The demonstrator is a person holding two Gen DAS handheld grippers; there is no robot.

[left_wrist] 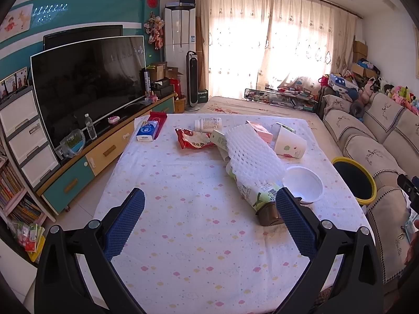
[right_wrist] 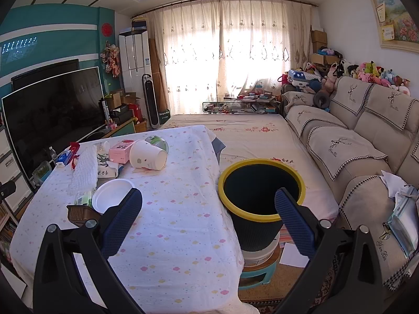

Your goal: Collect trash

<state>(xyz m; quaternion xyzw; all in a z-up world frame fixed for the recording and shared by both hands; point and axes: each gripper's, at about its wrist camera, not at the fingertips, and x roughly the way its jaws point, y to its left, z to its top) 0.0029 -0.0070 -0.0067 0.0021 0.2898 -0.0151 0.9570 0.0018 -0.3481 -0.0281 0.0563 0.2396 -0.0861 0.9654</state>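
Step in hand, as I read it: start of a pick cycle, nothing grabbed, all trash on the table (left_wrist: 199,235), which has a white cloth with a cloud print.

Bin (right_wrist: 262,209): dark, yellow rim, standing on a stool just right of the table, between table and sofa (right_wrist: 353,144). Looks empty from the right wrist view.

Trash, largest first:
- white foam net sleeve (left_wrist: 252,154), centre-right, lying over a green-printed carton (left_wrist: 259,193)
- white paper cup (left_wrist: 290,142), tipped on its side, far right
- red snack wrapper (left_wrist: 192,138), far centre
- white plastic bowl (left_wrist: 303,183), near right
- blue box (left_wrist: 148,130), far left
- pill bottle (left_wrist: 208,124) on its side, far edge
- small brown tub (left_wrist: 269,213), touching the carton's near end

Left gripper (left_wrist: 209,219): jaws spread wide, holding nothing, above bare cloth; right finger overlaps the brown tub in view, contact unclear.
Right gripper (right_wrist: 209,219): jaws spread wide, empty, hovering between table edge and bin.

Next move probably: left gripper goes right and forward to the tub or carton, closes, then carries it right to the bin.
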